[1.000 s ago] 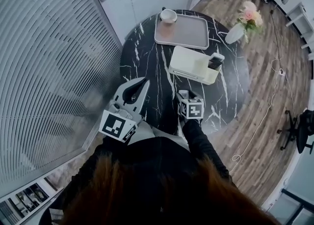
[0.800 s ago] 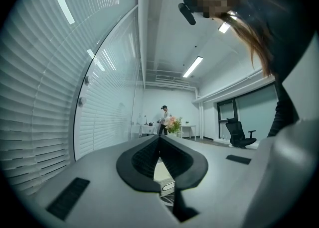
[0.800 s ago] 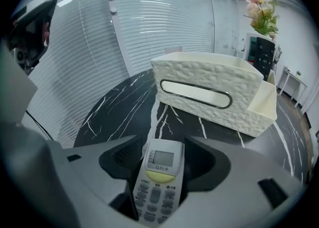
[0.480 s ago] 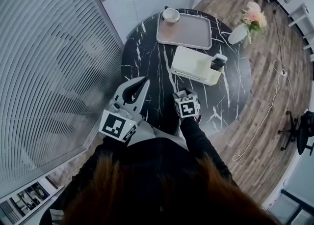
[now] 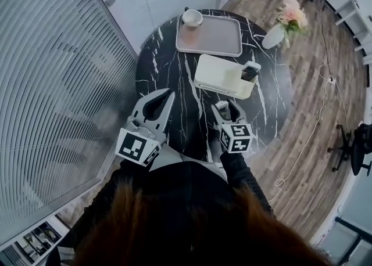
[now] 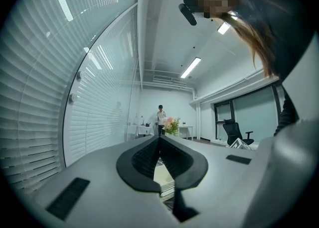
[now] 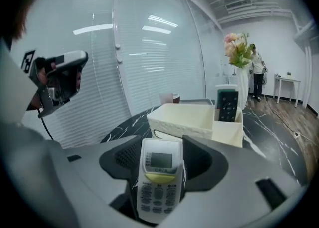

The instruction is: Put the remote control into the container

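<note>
A white remote control [image 7: 158,179] with a small screen stands between the jaws of my right gripper [image 7: 162,148], which is shut on it. In the head view that right gripper [image 5: 225,112] hovers over the near edge of the table, the white remote [image 5: 221,106] pointing toward the white container [image 5: 218,76]. The container [image 7: 189,118] lies just ahead, its large compartment open at the top. A dark remote [image 7: 228,104] stands upright in its small right compartment. My left gripper [image 5: 167,95] is shut and empty, held to the left over the table edge.
The round black marble table [image 5: 168,67] carries a grey tray [image 5: 216,37] with a cup [image 5: 190,17] at the back. A vase of pink flowers [image 5: 280,27] stands at the far right edge. A slatted glass wall [image 5: 52,85] runs along the left. A person [image 6: 160,117] stands far off.
My right gripper has drawn back toward me and slightly right, and the white remote now shows beyond its marker cube. The left gripper has stayed put.
</note>
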`<state>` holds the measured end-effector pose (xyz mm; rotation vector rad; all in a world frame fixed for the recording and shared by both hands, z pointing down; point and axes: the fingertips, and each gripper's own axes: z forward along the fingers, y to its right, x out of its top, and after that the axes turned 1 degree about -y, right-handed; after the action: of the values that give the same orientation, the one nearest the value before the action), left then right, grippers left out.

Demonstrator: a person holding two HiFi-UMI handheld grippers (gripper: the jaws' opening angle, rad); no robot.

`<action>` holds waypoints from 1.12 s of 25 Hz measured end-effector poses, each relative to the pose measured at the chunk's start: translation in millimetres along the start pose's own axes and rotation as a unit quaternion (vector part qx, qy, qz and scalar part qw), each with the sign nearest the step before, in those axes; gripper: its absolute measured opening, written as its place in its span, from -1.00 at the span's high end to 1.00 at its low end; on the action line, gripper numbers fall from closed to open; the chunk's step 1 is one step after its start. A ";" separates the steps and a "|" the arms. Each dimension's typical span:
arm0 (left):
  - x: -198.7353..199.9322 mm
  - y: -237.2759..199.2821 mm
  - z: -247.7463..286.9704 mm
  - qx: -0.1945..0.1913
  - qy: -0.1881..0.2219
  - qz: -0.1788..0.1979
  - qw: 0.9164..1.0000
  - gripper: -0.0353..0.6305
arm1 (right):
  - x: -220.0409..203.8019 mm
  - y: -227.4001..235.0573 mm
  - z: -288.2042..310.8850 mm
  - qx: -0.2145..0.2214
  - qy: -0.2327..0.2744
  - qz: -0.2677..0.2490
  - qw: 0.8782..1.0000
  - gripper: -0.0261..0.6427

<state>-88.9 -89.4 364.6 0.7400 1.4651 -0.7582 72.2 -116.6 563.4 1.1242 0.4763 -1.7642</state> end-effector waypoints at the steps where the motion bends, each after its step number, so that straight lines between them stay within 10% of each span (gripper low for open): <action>1: 0.5 1.7 3.0 -0.003 0.001 0.001 1.000 0.87 | 6.9 4.2 -7.5 -0.004 0.017 0.004 1.000 0.17; 13: 4.4 18.7 21.7 -0.024 0.001 0.005 1.000 0.87 | 96.9 107.7 -59.4 -0.133 0.211 0.044 0.967 0.18; 28: -0.9 26.5 18.6 -0.022 -0.024 0.006 0.999 0.87 | 94.9 169.1 -17.9 -0.199 0.243 0.106 0.943 0.18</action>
<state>-56.5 -89.4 364.6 0.6916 1.4291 -0.7273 216.4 -231.2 500.3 1.2567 0.9269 -1.1255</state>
